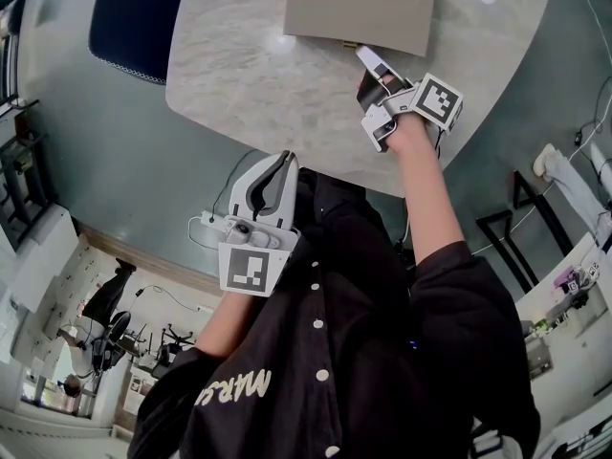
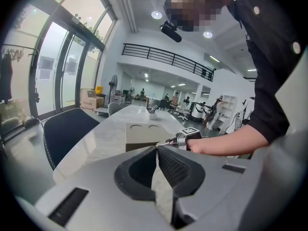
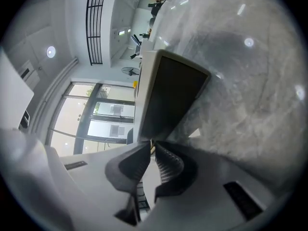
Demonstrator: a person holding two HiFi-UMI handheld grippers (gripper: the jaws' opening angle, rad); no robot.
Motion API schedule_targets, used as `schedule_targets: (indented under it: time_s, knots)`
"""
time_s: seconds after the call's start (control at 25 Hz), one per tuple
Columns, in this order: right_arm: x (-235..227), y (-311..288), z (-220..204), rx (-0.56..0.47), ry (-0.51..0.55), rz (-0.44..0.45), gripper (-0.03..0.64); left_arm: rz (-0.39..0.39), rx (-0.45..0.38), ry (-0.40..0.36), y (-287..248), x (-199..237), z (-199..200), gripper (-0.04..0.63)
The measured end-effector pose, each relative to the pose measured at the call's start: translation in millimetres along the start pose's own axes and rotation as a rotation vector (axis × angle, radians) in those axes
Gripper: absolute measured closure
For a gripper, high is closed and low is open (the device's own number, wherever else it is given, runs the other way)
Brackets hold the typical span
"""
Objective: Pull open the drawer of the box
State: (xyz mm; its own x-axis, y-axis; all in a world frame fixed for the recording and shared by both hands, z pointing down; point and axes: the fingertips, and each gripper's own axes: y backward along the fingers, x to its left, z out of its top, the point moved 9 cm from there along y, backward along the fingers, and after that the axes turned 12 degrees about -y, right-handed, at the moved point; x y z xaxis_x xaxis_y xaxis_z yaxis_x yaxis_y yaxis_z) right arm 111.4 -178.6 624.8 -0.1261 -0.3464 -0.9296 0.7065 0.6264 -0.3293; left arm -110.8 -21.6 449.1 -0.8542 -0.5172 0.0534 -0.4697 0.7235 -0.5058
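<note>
Fingertips (image 3: 166, 160) of my right gripper (image 3: 151, 147) are pressed together on what looks like a small brass-coloured pull (image 3: 152, 145). It sits at the lower edge of the dark drawer front (image 3: 168, 95), and I hold it pinched because that little tab seems to be the only purchase the drawer offers. From my head view the same gripper reaches out over the marble table (image 1: 239, 75) to the near face of the box (image 1: 359, 8). The box lies at the far side of the table, its top showing two round recesses. My right arm is stretched nearly straight so the jaws line up with the way the drawer should slide, toward me. As far as I can judge the drawer sits flush in the box, so the pull has not yet begun, and the next move calls for a steady draw straight back. A light box on smooth stone could slide along with the drawer if nothing braces it, and so small a tab could slip from the pads. My left gripper (image 1: 285, 158) hangs low and near my body, off the table's near edge and well apart from the box. Its jaws are closed on each other with nothing between them, so it is idle. A dark blue chair (image 1: 134, 17) stands at the table's far left.
</note>
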Motion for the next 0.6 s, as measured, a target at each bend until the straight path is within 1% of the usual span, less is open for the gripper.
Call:
schedule_targets:
  time_s: [0.12, 0.32, 0.52, 0.6]
  knots:
    - [5, -3, -4, 0.014, -0.007, 0.006, 0.594, -0.002, 0.0, 0.0, -1, 2, 1, 0.571]
    - [-5, 8, -12, 0.023, 0.012, 0.003, 0.594, -0.004, 0.002, -0.008, 2, 1, 0, 0.571]
    - [-14, 22, -33, 0.025, -0.026, -0.017, 0.594, -0.003, -0.004, -0.011, 5, 1, 1, 0.571]
    - [-16, 24, -42, 0.028, -0.016, -0.025, 0.593, -0.003, -0.006, -0.013, 8, 4, 1, 0.571]
